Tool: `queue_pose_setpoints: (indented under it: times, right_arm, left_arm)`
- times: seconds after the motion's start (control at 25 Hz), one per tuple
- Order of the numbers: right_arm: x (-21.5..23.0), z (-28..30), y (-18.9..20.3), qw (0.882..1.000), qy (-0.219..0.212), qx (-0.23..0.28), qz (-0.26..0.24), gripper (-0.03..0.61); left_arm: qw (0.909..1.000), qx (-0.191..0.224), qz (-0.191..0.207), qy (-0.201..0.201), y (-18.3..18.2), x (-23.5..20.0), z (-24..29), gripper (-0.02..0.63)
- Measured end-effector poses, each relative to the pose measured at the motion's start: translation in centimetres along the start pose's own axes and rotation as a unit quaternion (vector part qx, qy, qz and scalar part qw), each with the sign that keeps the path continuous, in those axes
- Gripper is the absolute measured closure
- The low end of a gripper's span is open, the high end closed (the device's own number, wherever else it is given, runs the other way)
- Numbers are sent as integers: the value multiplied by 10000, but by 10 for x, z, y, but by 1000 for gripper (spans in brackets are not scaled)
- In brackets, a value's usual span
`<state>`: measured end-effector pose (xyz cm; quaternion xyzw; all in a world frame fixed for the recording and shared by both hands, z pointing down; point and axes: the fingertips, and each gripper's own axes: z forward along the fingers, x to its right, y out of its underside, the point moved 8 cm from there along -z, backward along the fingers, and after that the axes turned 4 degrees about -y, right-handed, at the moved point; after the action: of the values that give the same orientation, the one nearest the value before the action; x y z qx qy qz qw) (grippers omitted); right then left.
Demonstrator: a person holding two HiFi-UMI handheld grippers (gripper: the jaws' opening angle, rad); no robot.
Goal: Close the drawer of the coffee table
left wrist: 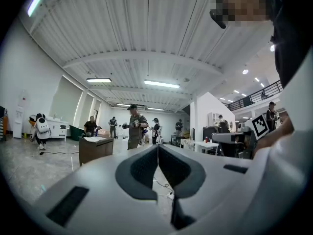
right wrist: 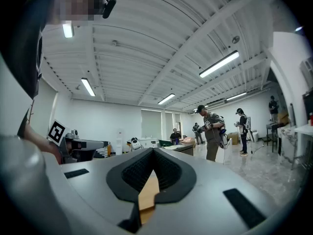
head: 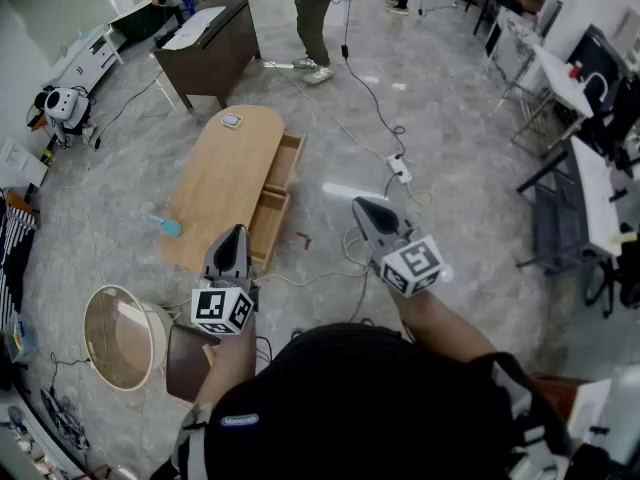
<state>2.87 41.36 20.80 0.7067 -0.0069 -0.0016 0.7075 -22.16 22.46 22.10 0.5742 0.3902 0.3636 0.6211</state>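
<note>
The long wooden coffee table (head: 225, 183) stands on the floor ahead of me, left of centre in the head view. On its right side two drawers stand pulled out, the far drawer (head: 287, 160) and the near drawer (head: 270, 224). My left gripper (head: 237, 232) hovers over the table's near end, shut and empty. My right gripper (head: 359, 206) is held in the air to the right of the near drawer, apart from it, also shut and empty. In the left gripper view the left gripper (left wrist: 157, 152) has its pads pressed together. The right gripper (right wrist: 153, 156) looks the same in its own view.
A teal object (head: 168, 227) and a small square thing (head: 231, 121) lie on the tabletop. A round side table (head: 120, 336) stands near left. Cables and a power strip (head: 399, 168) trail over the floor to the right. A dark desk (head: 210, 53), a standing person (head: 315, 18) and white desks (head: 590, 168) lie beyond.
</note>
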Motion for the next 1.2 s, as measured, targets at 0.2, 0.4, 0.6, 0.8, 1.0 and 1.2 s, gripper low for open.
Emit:
queue_pose_setpoints:
  times: [0.2,0.4,0.6,0.8,1.0,1.2]
  right_arm:
    - [4,0,-1,9995,-1,207,232,569]
    - [3,-15,5,9990,153,218,351,569]
    - [-2,-13,8,9995,121,198,227,568]
    - [-2,-16,9,9995,38,211,232,568]
    - [-1,-13,13,9992,-122,242,298,543]
    - [10,-16,7,9985,-382,310,241,364]
  left_arm:
    - [10000,5,13,-11,-1,-1,2,606]
    - [10000,20,-16,-8,0,4,-2,606]
    - [9999,120,-75,-63,2,1,-6,604]
    - [9996,214,-138,-76,4,5,-6,604]
    - [9994,323,-124,-78,6,4,-5,580]
    - [9991,432,-41,-18,5,9,-5,383]
